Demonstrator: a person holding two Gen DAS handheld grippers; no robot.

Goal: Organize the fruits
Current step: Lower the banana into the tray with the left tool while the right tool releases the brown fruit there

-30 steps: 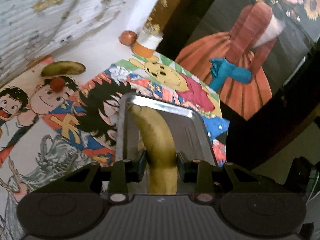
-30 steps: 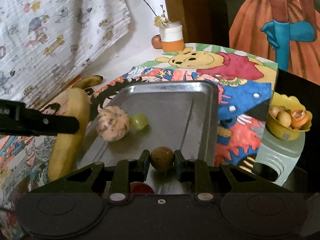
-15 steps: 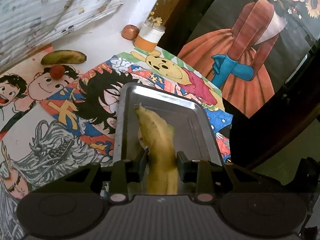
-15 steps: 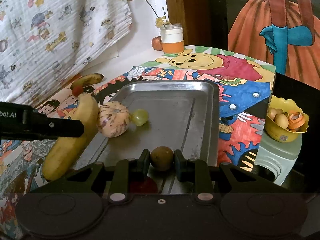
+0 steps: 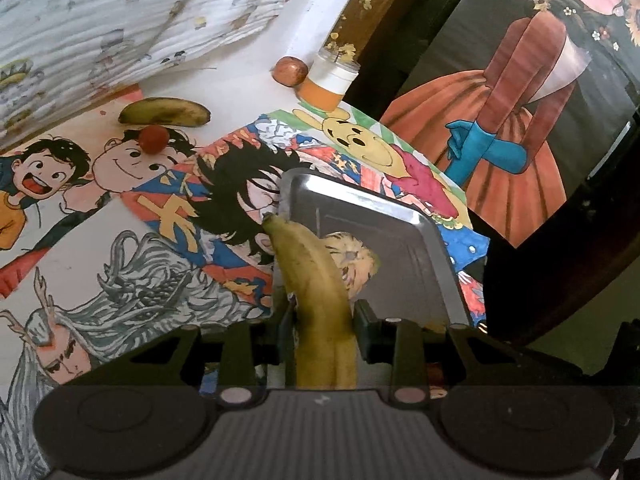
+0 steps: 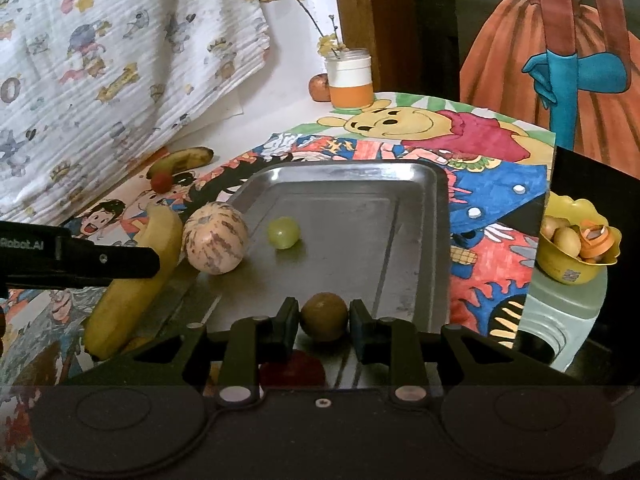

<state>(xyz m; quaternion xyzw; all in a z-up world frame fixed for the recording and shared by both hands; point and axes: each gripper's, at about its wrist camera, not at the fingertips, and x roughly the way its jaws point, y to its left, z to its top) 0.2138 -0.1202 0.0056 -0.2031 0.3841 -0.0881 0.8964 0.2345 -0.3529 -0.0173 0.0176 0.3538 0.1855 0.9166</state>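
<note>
Left gripper point(image 5: 323, 322), jaws clamped on a banana point(image 5: 316, 292) at the tray's point(image 6: 436, 240) left rim, beside a striped melon point(image 6: 216, 238). Right gripper point(image 6: 324, 316), jaws slightly parted around a brown fruit point(image 6: 324, 315) resting on the tray; a grape point(image 6: 283, 232) lies farther in.

Two gripper cameras, both close over the table, tilted down.
Each looks along its fingers at the metal tray point(image 5: 400, 216) point(image 6: 432, 184); both share the jar point(image 5: 330, 80) point(image 6: 352, 80) up top.
</note>
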